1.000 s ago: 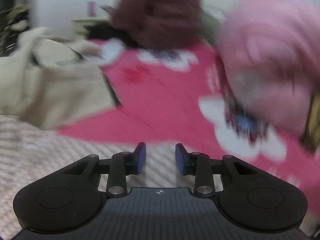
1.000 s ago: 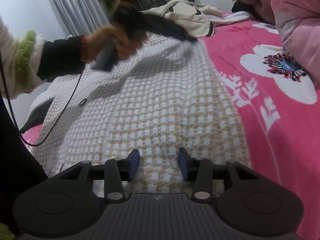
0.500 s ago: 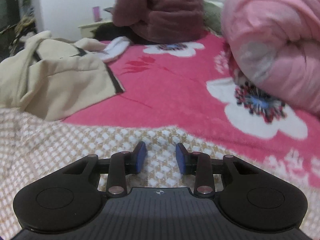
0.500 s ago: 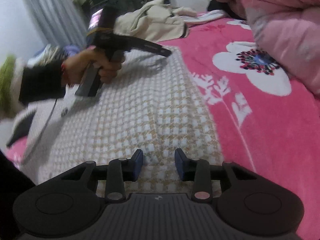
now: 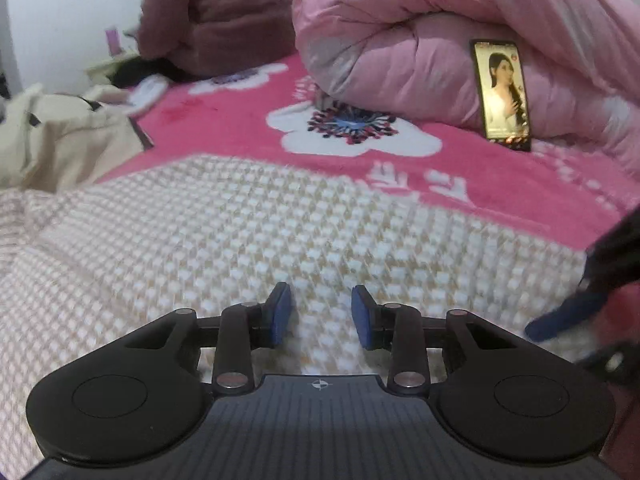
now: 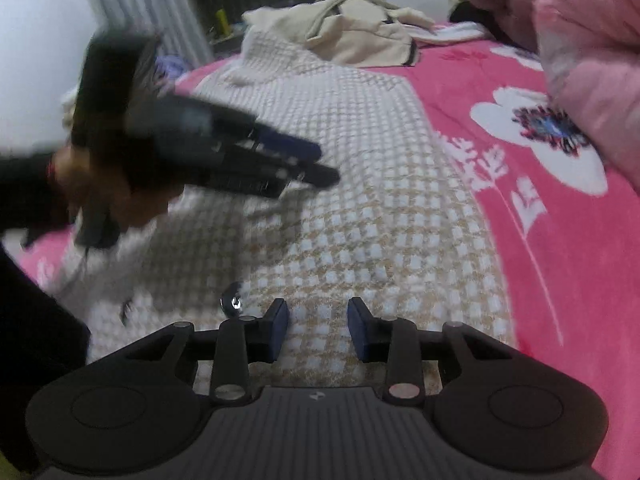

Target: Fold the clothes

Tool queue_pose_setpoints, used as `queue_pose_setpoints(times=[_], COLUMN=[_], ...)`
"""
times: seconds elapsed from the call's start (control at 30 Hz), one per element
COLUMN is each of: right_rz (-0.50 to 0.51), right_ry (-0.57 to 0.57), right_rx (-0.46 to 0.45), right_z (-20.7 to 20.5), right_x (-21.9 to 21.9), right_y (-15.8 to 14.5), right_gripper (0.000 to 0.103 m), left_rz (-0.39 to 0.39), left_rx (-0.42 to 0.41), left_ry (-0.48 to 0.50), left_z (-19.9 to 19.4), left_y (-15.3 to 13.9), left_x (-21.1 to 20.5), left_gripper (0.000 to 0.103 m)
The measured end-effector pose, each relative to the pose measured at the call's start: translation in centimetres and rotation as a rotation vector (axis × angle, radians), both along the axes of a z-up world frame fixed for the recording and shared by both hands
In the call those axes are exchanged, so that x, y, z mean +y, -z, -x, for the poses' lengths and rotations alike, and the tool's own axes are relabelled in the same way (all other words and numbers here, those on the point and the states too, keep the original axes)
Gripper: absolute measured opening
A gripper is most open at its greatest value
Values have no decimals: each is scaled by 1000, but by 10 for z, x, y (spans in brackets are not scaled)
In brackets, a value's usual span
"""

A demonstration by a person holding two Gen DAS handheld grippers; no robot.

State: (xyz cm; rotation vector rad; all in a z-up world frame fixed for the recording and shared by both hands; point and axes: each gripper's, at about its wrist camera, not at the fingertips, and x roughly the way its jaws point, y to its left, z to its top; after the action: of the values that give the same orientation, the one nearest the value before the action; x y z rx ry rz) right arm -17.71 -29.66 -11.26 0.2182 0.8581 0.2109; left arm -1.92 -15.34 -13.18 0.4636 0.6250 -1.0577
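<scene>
- Left wrist view: the left hand-held gripper (image 5: 322, 312) hangs over the cream-and-tan houndstooth woven garment (image 5: 240, 240), which lies spread across the bed's pink fleece blanket with white flowers (image 5: 500, 200). Its blue pads stand partly apart with only bare cloth showing in the gap; nothing is pinched. At the right edge a blurred dark shape with a blue tip is, I judge, the right hand-held gripper (image 5: 568, 320), near the garment's right border.
- Beyond the garment lie a crumpled beige jacket with dark trim (image 5: 68, 144), a rolled pale-pink quilt (image 5: 420, 60) and a lit smartphone (image 5: 503, 92) propped against it.
- Right wrist view: the right gripper's jaws have just been closing and now stand partly apart above the garment's near edge, with nothing between the pads. A small metal button (image 6: 233, 303) sits just left of its left finger.
- The left gripper (image 6: 316, 164), held in a hand (image 6: 104, 196), shows blurred above the middle of the garment, apart from the cloth as far as I can tell.
- Judgement: the step is picking a hem or side edge to start a fold. It would go best with each gripper lowered to an edge, pinching one layer only, both corners lifted together, and the fabric kept taut and clear of the beige jacket.
</scene>
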Motion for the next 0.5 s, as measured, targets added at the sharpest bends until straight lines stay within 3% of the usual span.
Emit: queue_pose_setpoints(times=[0.17,0.27,0.37,0.5], right_rz=[-152,-47,-11,-94], right_ry=[101,128,121,161], right_rx=[-86,23,-2,-88], right_z=[8,-7,-7,-3], right_x=[-23,-17,-8,-15], right_y=[-14,5,-2,-18], right_gripper=[37,34,35,36], left_rz=[42,41,62,126], left_rx=[51,74,108,154], left_ry=[-83,-133,-208,-344], left_z=[-5,-9,-13,-16], left_y=[-10,-12,-18,-42], left_x=[3,8,24,66], left_gripper=[33,33,33,37])
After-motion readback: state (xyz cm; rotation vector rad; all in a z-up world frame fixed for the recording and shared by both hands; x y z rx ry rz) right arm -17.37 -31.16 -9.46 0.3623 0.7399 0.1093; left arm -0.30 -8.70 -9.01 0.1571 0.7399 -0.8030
